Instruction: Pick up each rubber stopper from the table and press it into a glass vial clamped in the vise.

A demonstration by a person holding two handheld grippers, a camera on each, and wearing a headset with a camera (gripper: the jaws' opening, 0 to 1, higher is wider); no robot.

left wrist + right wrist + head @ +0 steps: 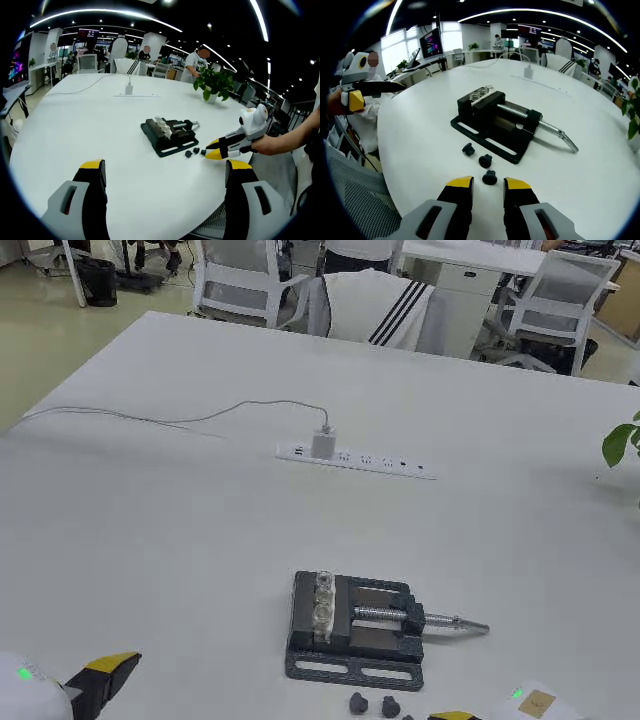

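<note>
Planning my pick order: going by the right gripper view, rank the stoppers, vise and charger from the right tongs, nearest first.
1. Stoppers, closest, near table edge.
2. Vise, just beyond them, mid-table.
3. Charger, far side, on the strip.

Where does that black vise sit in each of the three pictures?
Head view: vise low, centre.
Left gripper view: vise at centre, mid-table.
Right gripper view: vise at centre, large.
Shared landmark: white charger plugged in beyond it.
</note>
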